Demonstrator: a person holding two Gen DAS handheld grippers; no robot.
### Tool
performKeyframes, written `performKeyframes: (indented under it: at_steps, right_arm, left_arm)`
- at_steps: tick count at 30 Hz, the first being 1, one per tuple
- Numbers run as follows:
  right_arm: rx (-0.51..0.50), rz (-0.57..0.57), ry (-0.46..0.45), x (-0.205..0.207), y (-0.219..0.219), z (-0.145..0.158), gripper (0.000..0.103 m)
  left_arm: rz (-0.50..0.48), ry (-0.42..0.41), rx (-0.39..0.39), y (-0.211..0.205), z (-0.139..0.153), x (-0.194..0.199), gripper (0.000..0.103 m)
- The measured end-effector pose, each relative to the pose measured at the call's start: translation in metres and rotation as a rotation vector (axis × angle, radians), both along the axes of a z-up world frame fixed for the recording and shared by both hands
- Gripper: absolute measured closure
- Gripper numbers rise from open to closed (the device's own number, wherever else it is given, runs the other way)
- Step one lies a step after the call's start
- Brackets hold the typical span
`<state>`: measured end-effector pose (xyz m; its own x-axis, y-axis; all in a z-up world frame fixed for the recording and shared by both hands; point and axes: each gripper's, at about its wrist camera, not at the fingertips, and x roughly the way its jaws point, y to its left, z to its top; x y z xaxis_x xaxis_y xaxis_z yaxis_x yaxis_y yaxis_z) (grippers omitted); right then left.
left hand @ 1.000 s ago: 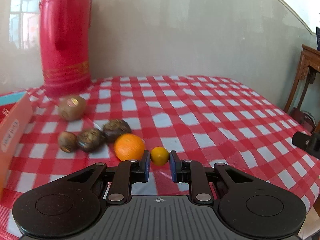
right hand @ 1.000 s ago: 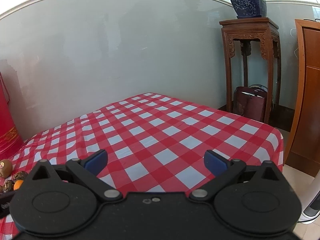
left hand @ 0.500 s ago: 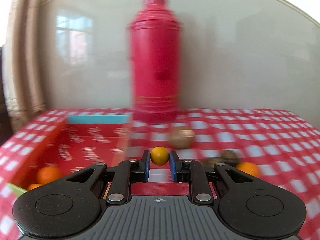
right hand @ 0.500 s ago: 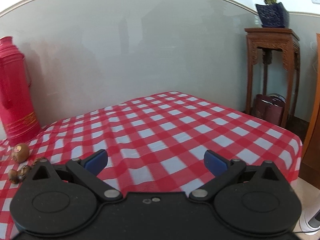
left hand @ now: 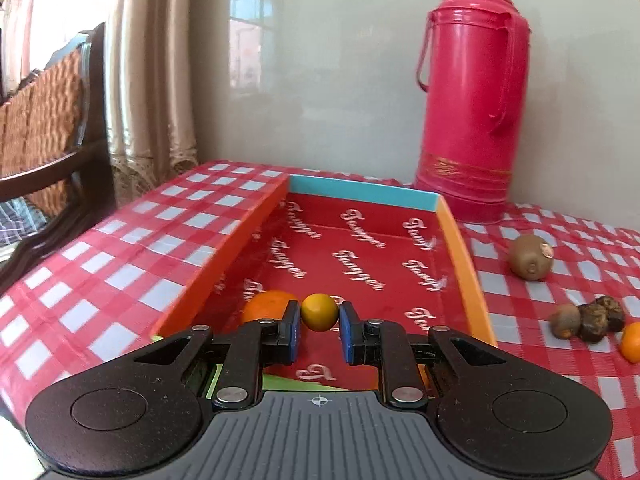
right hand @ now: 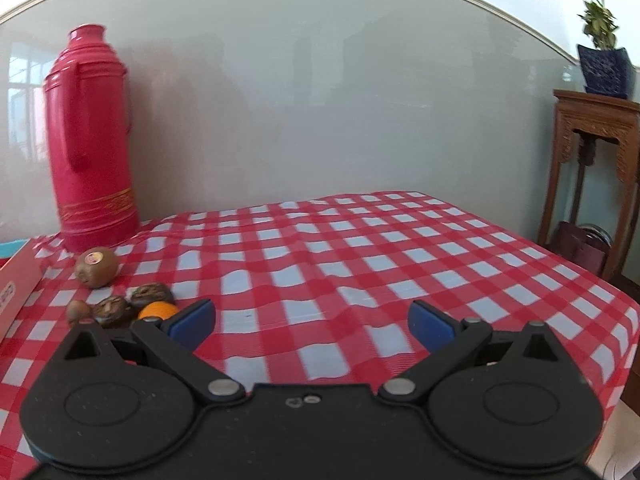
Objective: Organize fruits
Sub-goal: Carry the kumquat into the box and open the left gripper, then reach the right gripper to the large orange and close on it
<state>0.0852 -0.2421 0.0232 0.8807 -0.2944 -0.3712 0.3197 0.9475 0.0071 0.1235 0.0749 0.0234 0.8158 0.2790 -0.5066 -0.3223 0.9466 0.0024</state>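
The left gripper [left hand: 319, 326] is pinching the small orange fruit [left hand: 319, 312] above the box [left hand: 460, 240], ready for dropping, while the right gripper [right hand: 312, 320] is hovering spread wide and empty over the counter [right hand: 360, 260].

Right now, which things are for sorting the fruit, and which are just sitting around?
For the job: left gripper holding the small yellow fruit; red box; orange in the box; kiwi; dark fruits; orange on the table.

Just around: red thermos; checked tablecloth; chair; potted plant.
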Motion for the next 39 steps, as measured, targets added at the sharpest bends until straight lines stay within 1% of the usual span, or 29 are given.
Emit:
performKeyframes:
  at_steps: [2,4,5,6,7,8,10,12,15,17,21,26,28,29,31,33,36,37,38,39]
  right_arm:
    - [-0.007,0.015,0.004,0.003,0.006,-0.001,0.006]
    - [-0.01,0.029,0.009,0.006,0.012,-0.002,0.006]
    - [-0.012,0.035,0.011,0.006,0.015,-0.002,0.006]
    - [-0.013,0.042,0.013,0.007,0.018,-0.002,0.006]
    - [-0.013,0.049,0.014,0.007,0.021,-0.003,0.006]
    - [-0.012,0.055,0.015,0.008,0.023,-0.003,0.006]
    - [-0.014,0.069,0.018,0.009,0.028,-0.003,0.006]
    - [-0.014,0.08,0.02,0.012,0.032,-0.004,0.006]
    - [-0.006,0.095,0.023,0.015,0.036,-0.005,0.006]
    - [-0.005,0.105,0.027,0.018,0.04,-0.005,0.006]
    - [-0.003,0.128,0.035,0.022,0.049,-0.007,0.006]
    - [-0.004,0.161,0.045,0.027,0.058,-0.009,0.006]
    - [0.003,0.185,0.045,0.031,0.061,-0.009,0.006]
    - [0.003,0.195,0.054,0.034,0.062,-0.009,0.006]
    - [-0.005,0.209,0.071,0.04,0.066,-0.01,0.007]
    - [0.002,0.223,0.098,0.049,0.067,-0.011,0.01]
    - [0.029,0.23,0.136,0.064,0.065,-0.013,0.02]
    - [0.028,0.223,0.151,0.069,0.064,-0.014,0.029]
    - [0.033,0.215,0.168,0.074,0.063,-0.014,0.036]
    - [0.047,0.212,0.181,0.078,0.061,-0.015,0.039]
  left_arm:
    - [0.008,-0.003,-0.016,0.005,0.001,-0.002,0.082]
    - [0.014,-0.012,-0.039,0.011,0.002,-0.004,0.078]
    - [0.025,-0.019,-0.042,0.014,0.004,-0.008,0.064]
    - [0.036,-0.028,-0.041,0.015,0.006,-0.011,0.036]
    - [0.061,-0.043,-0.037,0.018,0.008,-0.015,0.023]
    - [0.048,-0.067,-0.05,0.021,0.01,-0.019,0.018]
    - [0.047,-0.098,-0.06,0.024,0.016,-0.026,0.016]
    - [0.076,-0.121,-0.032,0.026,0.021,-0.033,0.011]
    - [0.107,-0.166,-0.038,0.035,0.028,-0.048,0.007]
    - [0.131,-0.174,-0.033,0.042,0.031,-0.056,0.007]
    - [0.185,-0.182,0.001,0.057,0.03,-0.076,0.006]
    - [0.231,-0.182,-0.01,0.077,0.022,-0.099,0.005]
    - [0.243,-0.188,-0.024,0.084,0.022,-0.105,0.002]
    - [0.261,-0.193,-0.03,0.088,0.02,-0.109,0.0]
    - [0.3,-0.207,-0.03,0.094,0.018,-0.118,0.0]
    - [0.325,-0.231,-0.02,0.101,0.017,-0.125,0.0]
    - [0.366,-0.228,-0.025,0.112,0.015,-0.132,0.0]
    - [0.377,-0.231,-0.026,0.115,0.014,-0.134,0.0]
    - [0.391,-0.235,-0.025,0.118,0.013,-0.136,0.0]
    - [0.401,-0.235,-0.024,0.121,0.012,-0.137,0.0]
